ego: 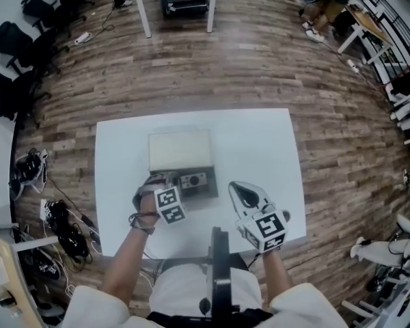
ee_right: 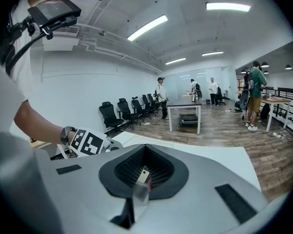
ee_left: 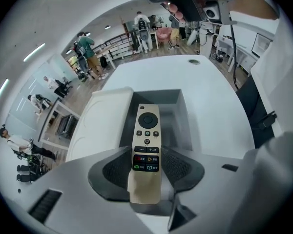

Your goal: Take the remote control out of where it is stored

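Clamping remote control (ee_left: 146, 140) at box (ee_left: 184, 123), left tool (ee_left: 146, 159); right tool (ee_right: 145, 172) aside, closed.

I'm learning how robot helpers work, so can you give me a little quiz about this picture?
1. True or false: the left gripper has the remote control between its jaws.
2. What is right behind the remote control? A) an open box B) a plate C) a backpack
3. Fill in the gap: the box stands on a white ____.

Key: 1 true; 2 A; 3 table
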Demonstrator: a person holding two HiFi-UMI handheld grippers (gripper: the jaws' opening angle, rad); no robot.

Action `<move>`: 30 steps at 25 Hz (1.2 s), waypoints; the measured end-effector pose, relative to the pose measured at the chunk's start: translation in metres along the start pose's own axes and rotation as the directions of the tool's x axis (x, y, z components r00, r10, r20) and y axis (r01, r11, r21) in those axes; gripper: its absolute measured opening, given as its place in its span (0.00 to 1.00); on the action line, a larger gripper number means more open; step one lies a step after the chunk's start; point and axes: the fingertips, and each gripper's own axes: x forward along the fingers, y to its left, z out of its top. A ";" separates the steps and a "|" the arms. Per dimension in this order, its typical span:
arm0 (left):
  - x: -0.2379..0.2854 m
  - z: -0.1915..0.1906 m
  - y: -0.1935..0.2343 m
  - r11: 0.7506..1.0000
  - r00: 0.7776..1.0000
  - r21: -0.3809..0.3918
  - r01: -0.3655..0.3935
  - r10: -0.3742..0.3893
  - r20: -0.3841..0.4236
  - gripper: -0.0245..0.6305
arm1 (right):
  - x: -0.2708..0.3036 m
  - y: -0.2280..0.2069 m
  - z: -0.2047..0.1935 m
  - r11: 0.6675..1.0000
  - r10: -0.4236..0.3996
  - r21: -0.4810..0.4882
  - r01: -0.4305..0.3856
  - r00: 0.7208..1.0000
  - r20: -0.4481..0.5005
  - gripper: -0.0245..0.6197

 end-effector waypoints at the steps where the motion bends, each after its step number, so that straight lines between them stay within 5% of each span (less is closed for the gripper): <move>1: -0.005 0.002 0.001 1.000 1.000 0.000 -0.009 0.009 0.006 0.33 | -0.001 0.000 0.002 1.000 0.002 -0.003 -0.002 1.000 0.005 0.04; 10: -0.044 0.001 0.012 0.990 0.989 -0.093 -0.107 0.115 0.094 0.33 | -0.006 0.011 0.028 0.999 0.020 -0.046 -0.017 0.999 0.049 0.04; 17: -0.086 0.013 0.028 0.959 0.955 -0.219 -0.178 0.222 0.198 0.33 | -0.017 0.013 0.047 0.997 0.023 -0.075 -0.018 0.998 0.066 0.04; 25: -0.149 0.016 0.058 0.891 0.876 -0.378 -0.253 0.376 0.301 0.33 | -0.027 0.010 0.079 0.993 0.025 -0.113 -0.013 0.994 0.105 0.04; 30: -0.190 0.017 0.081 0.837 0.798 -0.468 -0.284 0.477 0.368 0.33 | -0.034 0.012 0.110 0.990 0.038 -0.138 -0.017 0.987 0.153 0.04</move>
